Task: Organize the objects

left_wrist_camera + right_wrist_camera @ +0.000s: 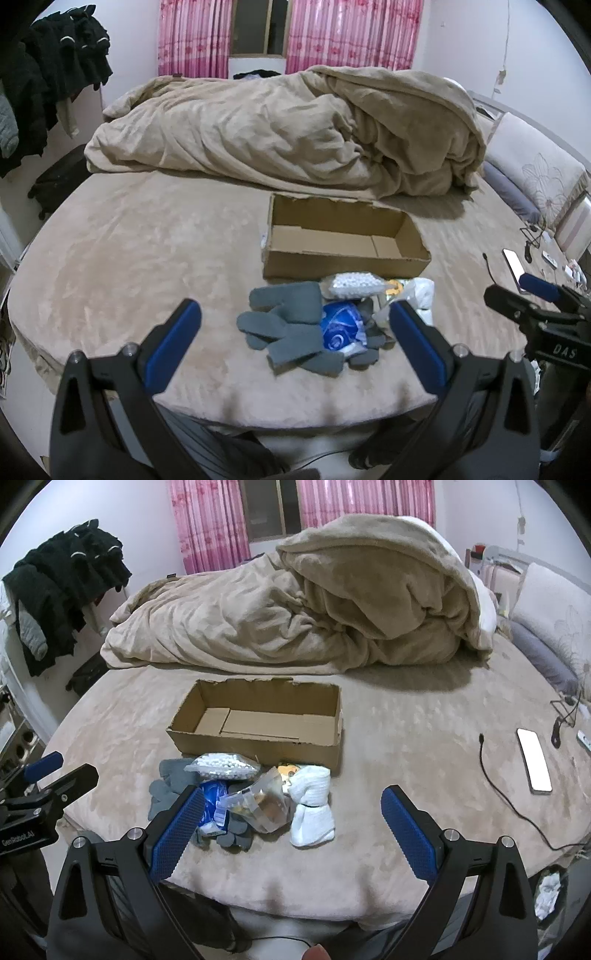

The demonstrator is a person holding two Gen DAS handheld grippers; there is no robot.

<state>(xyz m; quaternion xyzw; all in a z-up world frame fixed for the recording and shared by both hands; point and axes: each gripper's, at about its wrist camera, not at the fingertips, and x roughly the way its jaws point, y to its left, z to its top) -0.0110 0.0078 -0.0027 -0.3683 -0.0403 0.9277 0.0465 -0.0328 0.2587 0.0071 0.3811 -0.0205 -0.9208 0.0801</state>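
An open, empty cardboard box (343, 236) (258, 720) sits on the bed. In front of it lies a pile: grey gloves (288, 325) (166, 786), a bag of white beads (351, 284) (225, 766), a blue packet (341, 328) (212, 801), a clear bag with brown contents (264, 801) and rolled white socks (312, 805) (421, 291). My left gripper (295, 343) is open and empty, just short of the gloves. My right gripper (291, 827) is open and empty, just short of the pile.
A crumpled beige duvet (295, 129) (303, 613) lies behind the box. A phone (533, 760) and a black cable (506, 794) lie on the bed at right. Pillows (554, 627) are at far right. Dark clothes (48, 85) hang at left.
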